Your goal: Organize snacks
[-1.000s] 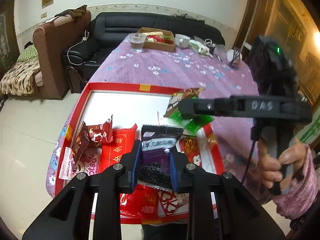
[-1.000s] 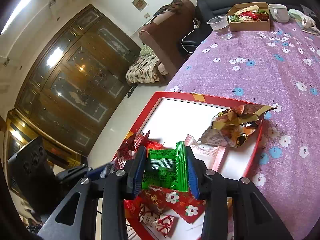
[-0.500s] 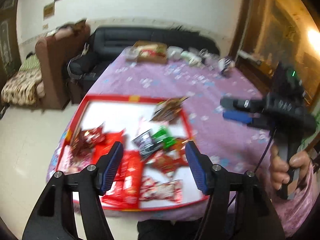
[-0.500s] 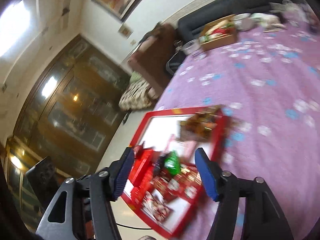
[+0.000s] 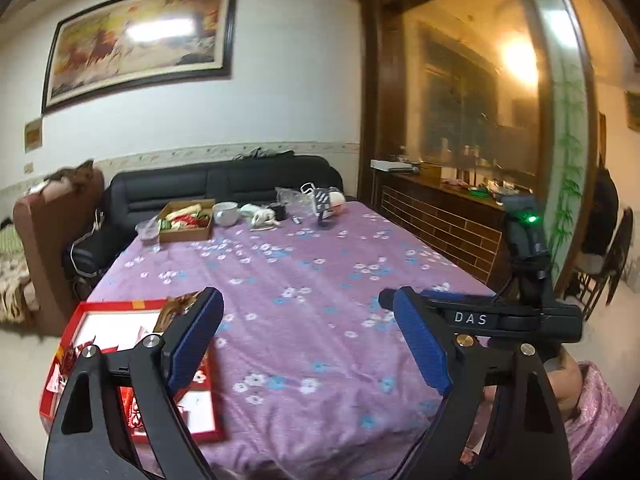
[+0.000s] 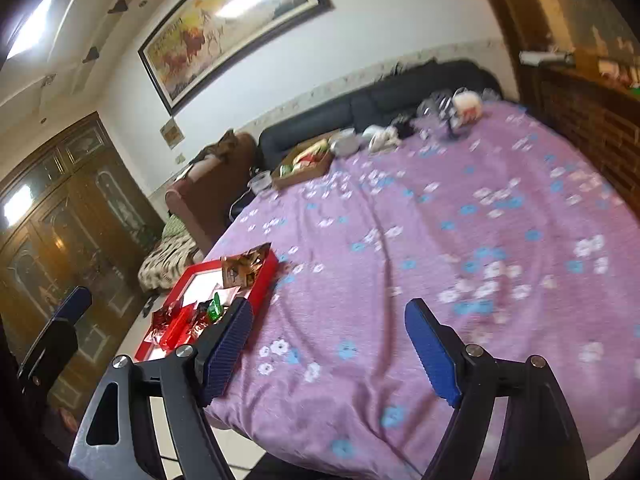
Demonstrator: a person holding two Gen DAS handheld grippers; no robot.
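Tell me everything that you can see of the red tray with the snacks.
The red tray is a shallow rectangular box with a bright red rim and a white floor, apparently cardboard. It lies flat on the purple flowered tablecloth, at the table's near left corner. Its far part is mostly bare white; a crumpled brown-gold packet rests against the far rim. Red wrappers and a green packet crowd the near part. No gripper touches it.

Home living room: sofa (image 5: 224, 184), painting (image 5: 136, 40).
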